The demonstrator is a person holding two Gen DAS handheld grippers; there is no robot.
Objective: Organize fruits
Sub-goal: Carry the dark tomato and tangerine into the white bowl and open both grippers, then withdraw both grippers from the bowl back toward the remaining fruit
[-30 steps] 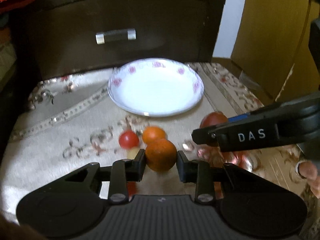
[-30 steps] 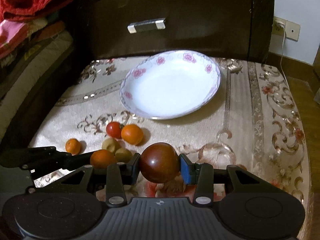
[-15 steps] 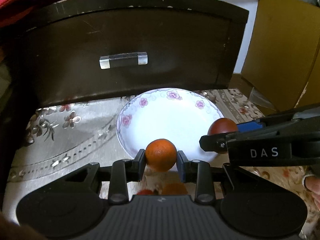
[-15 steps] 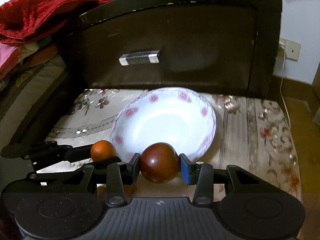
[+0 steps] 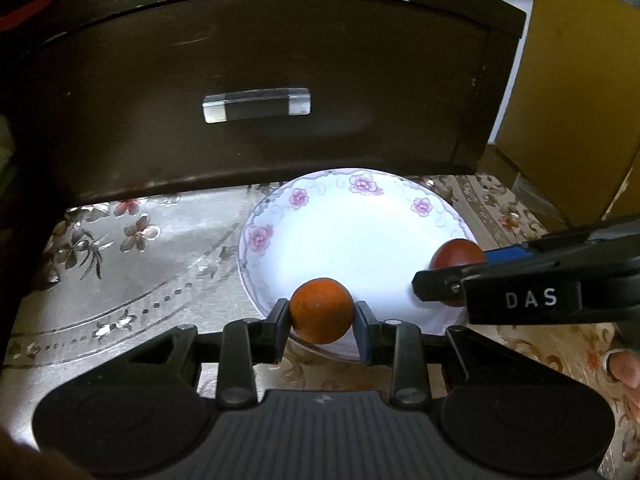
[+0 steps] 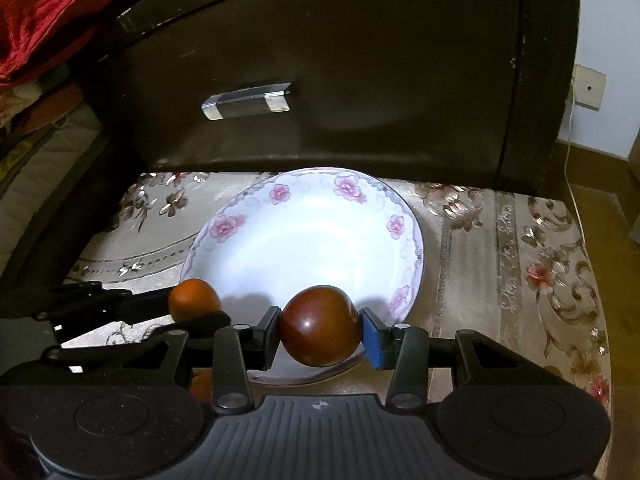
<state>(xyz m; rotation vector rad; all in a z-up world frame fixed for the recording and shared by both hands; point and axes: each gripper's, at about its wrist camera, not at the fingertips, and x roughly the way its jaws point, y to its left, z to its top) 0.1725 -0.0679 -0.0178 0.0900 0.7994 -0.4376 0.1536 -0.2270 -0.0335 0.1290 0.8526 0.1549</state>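
Observation:
My left gripper (image 5: 322, 316) is shut on an orange (image 5: 322, 310) and holds it over the near rim of a white plate with pink flowers (image 5: 360, 188). My right gripper (image 6: 320, 334) is shut on a dark red tomato (image 6: 320, 330) and holds it over the plate's (image 6: 280, 194) near rim. In the left wrist view the right gripper (image 5: 448, 280) comes in from the right with the tomato (image 5: 456, 252). In the right wrist view the left gripper (image 6: 188, 312) comes in from the left with the orange (image 6: 194, 298).
A dark wooden drawer front (image 5: 256, 80) with a metal handle (image 5: 256, 105) stands right behind the plate. The plate sits on a floral cloth (image 6: 520, 248). Red fabric (image 6: 36, 20) lies at the far left. A yellow box (image 5: 580, 80) stands at the right. One more orange fruit (image 6: 202, 386) peeks below the right gripper's fingers.
Both grippers have lifted their fruit off the cloth and moved forward to the plate's near rim. The loose fruits on the cloth have dropped out of view.

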